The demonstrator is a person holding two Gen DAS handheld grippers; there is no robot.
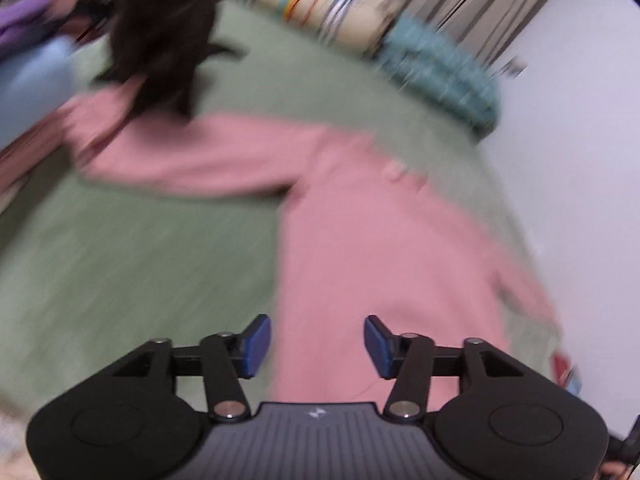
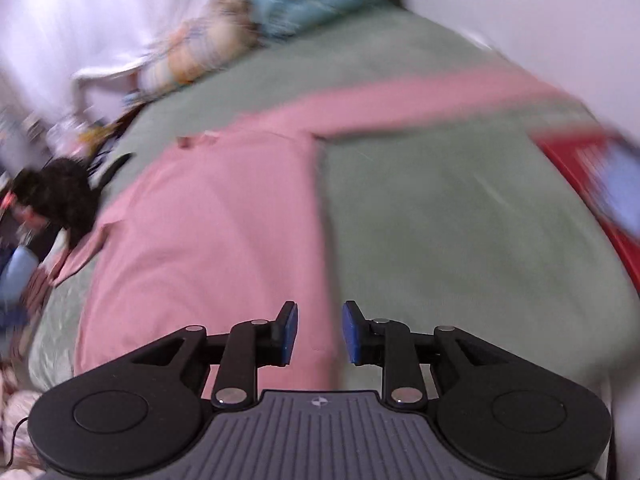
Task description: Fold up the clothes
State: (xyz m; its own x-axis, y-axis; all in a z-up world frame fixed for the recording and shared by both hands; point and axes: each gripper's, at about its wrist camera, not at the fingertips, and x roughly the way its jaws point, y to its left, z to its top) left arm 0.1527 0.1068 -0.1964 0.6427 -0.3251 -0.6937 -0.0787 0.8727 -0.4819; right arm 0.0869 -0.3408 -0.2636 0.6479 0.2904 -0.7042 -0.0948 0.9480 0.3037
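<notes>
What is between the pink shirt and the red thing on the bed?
Only bare green bedsheet lies between the pink shirt and the red thing, as the right wrist view shows.

A bed (image 1: 132,272) covered in a pale green sheet (image 2: 440,216) is carrying the items, and both views are showing it blurred. A pink long-sleeved garment (image 1: 360,240) is lying flat and spread directly on the sheet, one sleeve (image 1: 192,156) stretching sideways and the other sleeve (image 2: 400,96) running out toward the opposite edge. A dark garment (image 1: 160,40) is lying just beyond the first sleeve's end, while a teal bundle (image 1: 440,72) and a striped pillow (image 1: 320,4) are sitting at the far end.
</notes>
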